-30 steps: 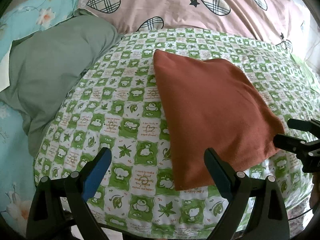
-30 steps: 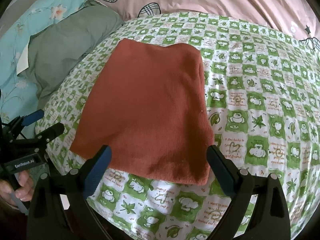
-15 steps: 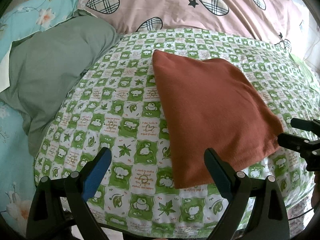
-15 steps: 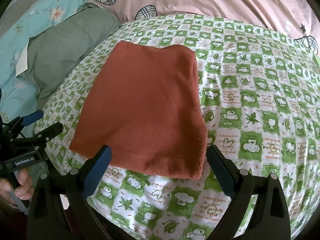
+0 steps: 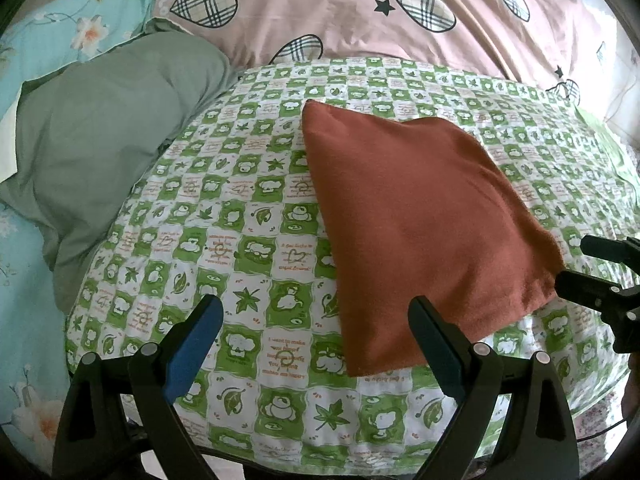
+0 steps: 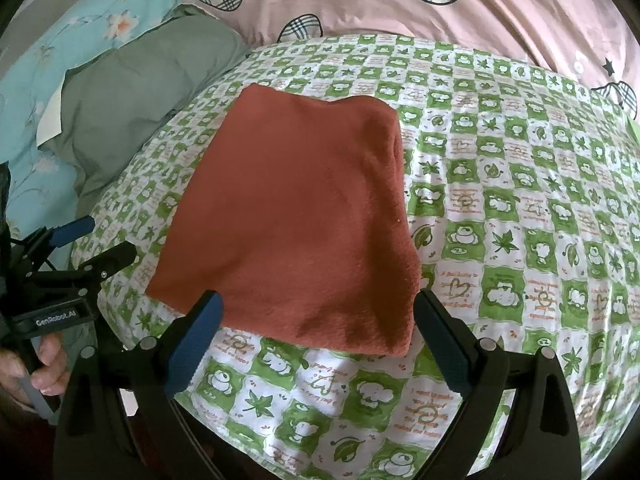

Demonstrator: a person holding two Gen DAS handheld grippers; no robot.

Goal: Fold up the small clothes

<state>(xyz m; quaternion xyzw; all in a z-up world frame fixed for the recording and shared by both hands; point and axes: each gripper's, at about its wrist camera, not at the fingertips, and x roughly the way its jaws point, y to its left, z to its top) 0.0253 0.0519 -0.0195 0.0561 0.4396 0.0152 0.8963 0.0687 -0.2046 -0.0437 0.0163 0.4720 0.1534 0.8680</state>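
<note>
A rust-orange garment (image 5: 420, 224) lies folded into a flat rectangle on the green-and-white checked sheet (image 5: 240, 248). My left gripper (image 5: 316, 332) hangs open near the sheet's front edge, with its right finger over the garment's near left corner. In the right wrist view the same orange garment (image 6: 296, 220) fills the middle, and my right gripper (image 6: 320, 332) stands open just in front of its near edge, holding nothing. Each gripper shows in the other's view: the right gripper (image 5: 592, 272) at the garment's right corner, the left gripper (image 6: 76, 252) off its left corner.
A grey-green pillow (image 5: 100, 140) lies at the left on a light blue floral sheet (image 5: 24, 300). A pink quilt with plaid hearts (image 5: 360, 12) is bunched along the back. A hand (image 6: 44, 364) holds the left gripper's handle below the bed edge.
Both grippers have drawn back slightly toward the front edge; the garment sits a little farther from the cameras. The garment itself has not moved and both grippers stay open.
</note>
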